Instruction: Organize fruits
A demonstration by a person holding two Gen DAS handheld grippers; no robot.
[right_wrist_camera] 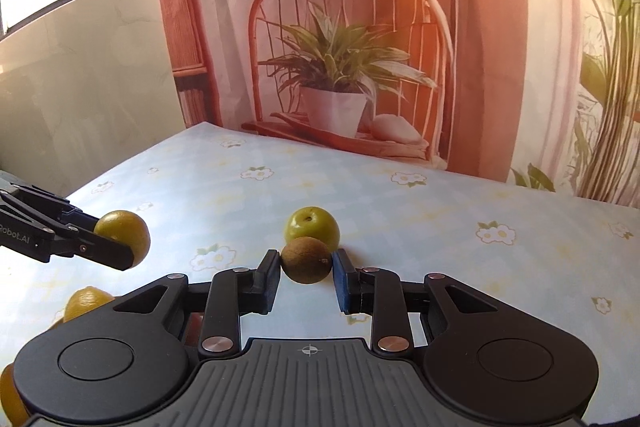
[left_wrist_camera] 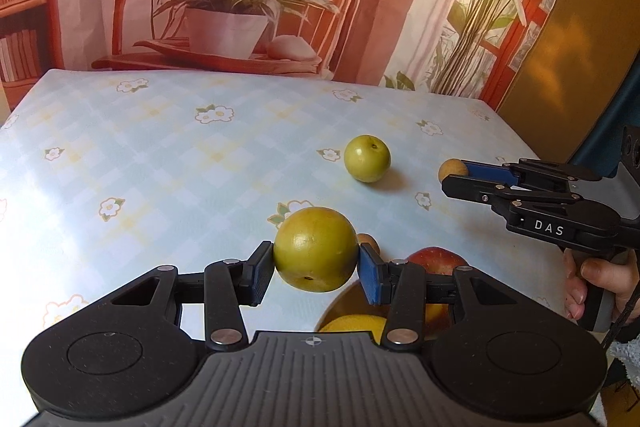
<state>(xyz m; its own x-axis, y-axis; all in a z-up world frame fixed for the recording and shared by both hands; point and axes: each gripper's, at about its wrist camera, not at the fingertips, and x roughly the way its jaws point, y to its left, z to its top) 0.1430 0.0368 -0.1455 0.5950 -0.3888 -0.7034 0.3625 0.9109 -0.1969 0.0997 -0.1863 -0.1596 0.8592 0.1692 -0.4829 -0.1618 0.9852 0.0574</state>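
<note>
Up front, left tool (left_wrist_camera: pixel 316 269) clamps green fruit (left_wrist_camera: pixel 315 249), dimple facing camera; right tool (right_wrist_camera: pixel 306 277) pinches brown fruit (right_wrist_camera: pixel 307 259).

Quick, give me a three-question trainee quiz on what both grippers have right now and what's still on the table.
1. True or false: the left gripper holds a green-yellow fruit clear of the tablecloth.
2. What sits between the right gripper's fingers? A) small brown fruit B) red apple C) lemon
3. Fill in: the loose green fruit still on the table lies ____ the held brown fruit, seen from the right wrist.

Key: 1 true; 2 A; 3 behind.
</note>
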